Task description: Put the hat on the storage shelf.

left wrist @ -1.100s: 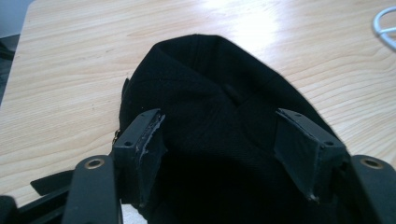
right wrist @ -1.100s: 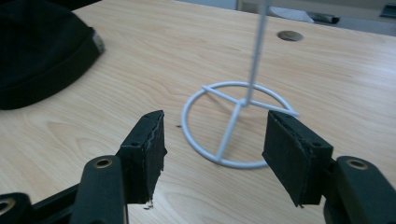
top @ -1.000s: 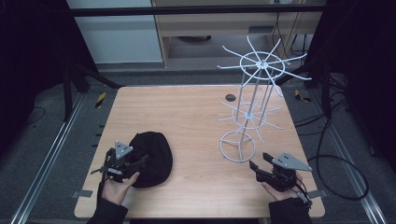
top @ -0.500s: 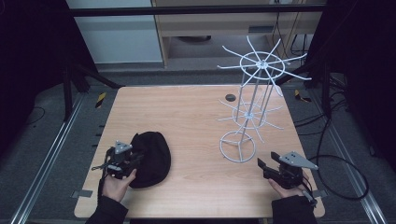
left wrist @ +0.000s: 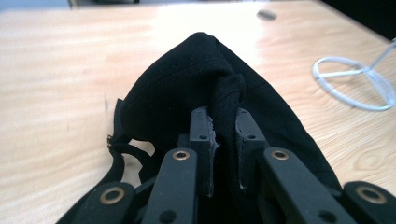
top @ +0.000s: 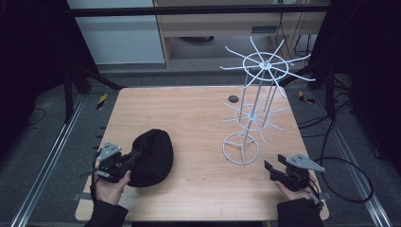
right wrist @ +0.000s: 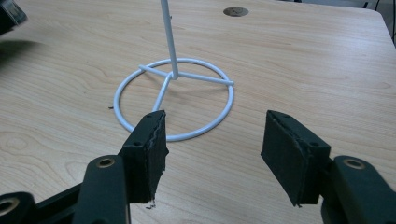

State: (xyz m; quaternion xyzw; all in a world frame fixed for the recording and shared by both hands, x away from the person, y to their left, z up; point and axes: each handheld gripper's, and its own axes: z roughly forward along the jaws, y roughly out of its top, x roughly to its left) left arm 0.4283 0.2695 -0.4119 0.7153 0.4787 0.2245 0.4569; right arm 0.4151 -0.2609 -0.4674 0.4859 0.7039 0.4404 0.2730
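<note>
Left gripper view: left tongs clenched on a fold of the black fabric cap, lying at the light wooden desk's front-left. Right tongs released near the white wire rack's ring base. No legible writing.
</note>
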